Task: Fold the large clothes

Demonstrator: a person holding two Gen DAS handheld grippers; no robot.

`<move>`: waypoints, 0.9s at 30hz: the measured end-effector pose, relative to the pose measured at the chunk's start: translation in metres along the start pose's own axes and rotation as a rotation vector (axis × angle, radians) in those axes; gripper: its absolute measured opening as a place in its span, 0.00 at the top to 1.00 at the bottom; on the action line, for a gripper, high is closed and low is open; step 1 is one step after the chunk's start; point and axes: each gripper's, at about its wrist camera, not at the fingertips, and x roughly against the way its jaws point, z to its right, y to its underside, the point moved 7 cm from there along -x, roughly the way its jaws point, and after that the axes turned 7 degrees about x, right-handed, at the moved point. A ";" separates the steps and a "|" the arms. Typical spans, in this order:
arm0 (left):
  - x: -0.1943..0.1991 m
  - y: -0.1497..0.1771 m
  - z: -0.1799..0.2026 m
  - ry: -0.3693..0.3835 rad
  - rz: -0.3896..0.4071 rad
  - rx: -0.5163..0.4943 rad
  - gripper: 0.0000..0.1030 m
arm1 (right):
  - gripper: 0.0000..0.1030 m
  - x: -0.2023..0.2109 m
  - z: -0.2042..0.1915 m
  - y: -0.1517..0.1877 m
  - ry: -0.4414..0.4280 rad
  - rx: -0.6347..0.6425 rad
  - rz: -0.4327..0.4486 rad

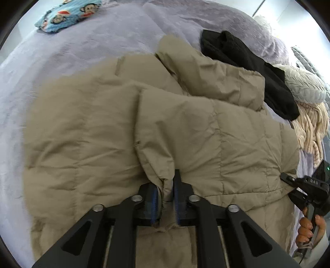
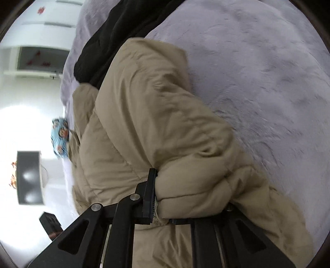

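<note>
Left wrist view: the left gripper (image 1: 167,191) points steeply down with its jaws clamped on a pinched fold of a tan quilted coat (image 1: 103,127); a ridge of fabric stands squeezed between the two blue-lined pads. The coat lies spread over the middle of a bed covered with a lavender plush blanket (image 1: 82,41), bunched in overlapping folds, one sleeve (image 1: 210,76) lying across its upper part. A black garment (image 1: 247,68) lies just beyond the sleeve towards the bed's far right edge, touching the coat. Past it, at that edge, sit a grey knitted piece (image 1: 305,86) and a cream knitted piece (image 1: 311,127). A blue cloth printed with cartoon monkeys (image 1: 68,14) lies well apart near the bed's far left corner. At the coat's right edge the right gripper (image 1: 288,183) is seen from the side, a hand (image 1: 307,228) wrapped round its handle; its jaws cannot be read from here.

Right wrist view: the right gripper (image 2: 163,198) has its jaws closed on a puffy fold at the coat's (image 2: 144,115) edge, the padding bulging over one finger and hiding it. The black garment (image 2: 107,41) lies beyond the coat, the blanket (image 2: 257,72) alongside, and the monkey cloth (image 2: 59,140) at the bed's far edge.
</note>
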 end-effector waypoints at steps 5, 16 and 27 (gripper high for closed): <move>0.044 -0.006 -0.024 -0.022 0.066 0.031 0.70 | 0.24 0.031 -0.008 0.010 0.005 0.048 -0.058; 0.025 -0.038 0.031 -0.005 0.124 -0.123 0.70 | 0.71 0.056 -0.053 -0.041 0.199 0.383 0.072; -0.041 -0.032 0.018 -0.099 0.093 -0.174 0.70 | 0.80 0.017 0.027 -0.068 0.280 0.426 0.027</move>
